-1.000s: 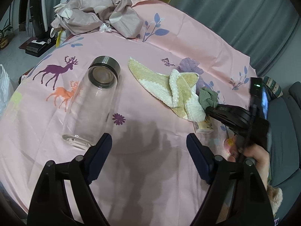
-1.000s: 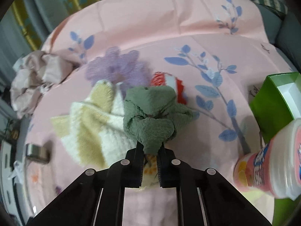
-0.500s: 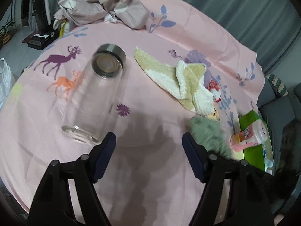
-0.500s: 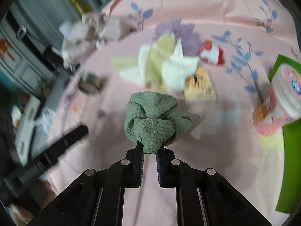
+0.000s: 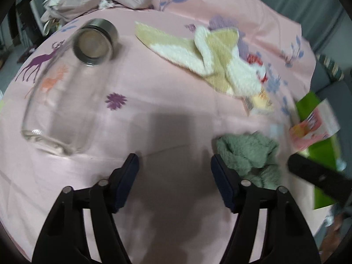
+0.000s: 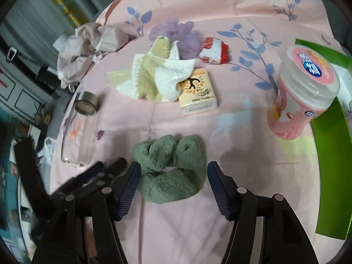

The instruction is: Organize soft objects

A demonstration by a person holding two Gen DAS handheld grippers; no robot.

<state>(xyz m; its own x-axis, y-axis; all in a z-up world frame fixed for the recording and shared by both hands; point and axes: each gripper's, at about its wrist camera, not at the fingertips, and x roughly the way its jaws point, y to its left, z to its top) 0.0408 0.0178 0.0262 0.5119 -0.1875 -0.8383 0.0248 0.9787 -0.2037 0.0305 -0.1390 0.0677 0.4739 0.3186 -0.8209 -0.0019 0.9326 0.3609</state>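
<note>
Opening at this moment, the right gripper (image 6: 173, 183) has its jaws spread on either side of the green cloth (image 6: 170, 171), which lies crumpled on the pink tablecloth (image 6: 220, 231) at lower centre of the right wrist view; the pads do not press on it. In the left wrist view the same green cloth (image 5: 250, 156) sits at lower right, just behind the right-hand finger of the left gripper (image 5: 175, 171), whose jaws stand wide apart with only bare tablecloth between them. At upper right of that view a yellow and white towel (image 5: 211, 55) lies spread and rumpled, its lower end overlapping a small yellow packet (image 5: 261, 101). A clear glass bottle (image 5: 66, 101) with a metal cap lies on its side at left. In the right wrist view a pink tub (image 6: 301, 92) stands at right, beside a green box (image 6: 330, 149), and a red and white item (image 6: 214, 51) lies beyond the towel. Bunched beige fabric (image 6: 88, 46) sits at upper left
</note>
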